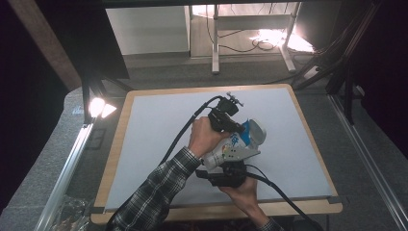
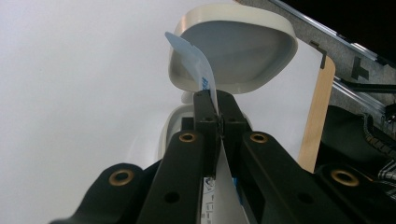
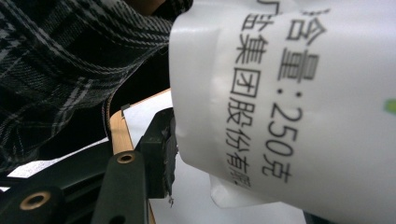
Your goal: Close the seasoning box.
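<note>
Left gripper (image 2: 217, 105) is clamped tight on the blue-and-white seal tab (image 2: 196, 70) of the white tub (image 1: 235, 144), flip lid (image 2: 233, 46) open. Right gripper (image 3: 170, 154) grips the tub's body above the bench (image 1: 144, 144).

pouch (image 3: 299, 107): white, black print | tab (image 2: 194, 58): blue | sleeve (image 1: 154, 192): black-white plaid | jaws: black

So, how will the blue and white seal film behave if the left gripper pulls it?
The seal film curls where the left gripper pinches it, so it is probably thin and floppy. It might tear under a hard pull. The white tub, clamped by the right gripper, looks stiff.
</note>
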### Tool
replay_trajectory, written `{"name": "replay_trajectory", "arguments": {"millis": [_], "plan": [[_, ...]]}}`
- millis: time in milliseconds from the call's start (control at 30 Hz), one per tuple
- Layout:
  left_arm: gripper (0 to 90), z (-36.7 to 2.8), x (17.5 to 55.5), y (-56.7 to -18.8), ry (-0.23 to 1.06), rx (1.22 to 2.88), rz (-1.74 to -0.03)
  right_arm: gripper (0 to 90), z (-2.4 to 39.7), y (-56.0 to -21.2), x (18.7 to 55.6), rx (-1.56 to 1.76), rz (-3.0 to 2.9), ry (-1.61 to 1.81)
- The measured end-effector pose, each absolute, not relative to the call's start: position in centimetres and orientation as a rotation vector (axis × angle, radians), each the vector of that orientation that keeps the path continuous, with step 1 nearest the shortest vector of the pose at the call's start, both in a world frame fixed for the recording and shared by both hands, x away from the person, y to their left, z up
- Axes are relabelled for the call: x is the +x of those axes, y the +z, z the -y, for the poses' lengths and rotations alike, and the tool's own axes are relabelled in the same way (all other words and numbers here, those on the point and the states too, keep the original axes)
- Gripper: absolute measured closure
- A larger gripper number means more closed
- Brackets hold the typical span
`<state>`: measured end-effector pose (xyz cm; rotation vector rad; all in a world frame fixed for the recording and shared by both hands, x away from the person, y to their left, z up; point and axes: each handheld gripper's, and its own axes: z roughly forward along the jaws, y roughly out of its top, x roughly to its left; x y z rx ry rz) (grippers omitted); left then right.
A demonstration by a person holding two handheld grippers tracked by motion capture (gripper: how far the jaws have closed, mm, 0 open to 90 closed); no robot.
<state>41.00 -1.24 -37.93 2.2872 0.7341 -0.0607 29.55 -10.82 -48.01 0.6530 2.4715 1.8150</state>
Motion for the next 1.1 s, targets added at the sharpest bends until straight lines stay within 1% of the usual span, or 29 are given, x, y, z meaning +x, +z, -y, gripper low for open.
{"name": "replay_trajectory", "arguments": {"millis": [1100], "plan": [[89.2, 1.49, 41.24, -37.92, -0.076, 2.301, -0.74, 50.8, 10.86, -47.89, 29.61, 0.662, -2.466, 1.831]]}}
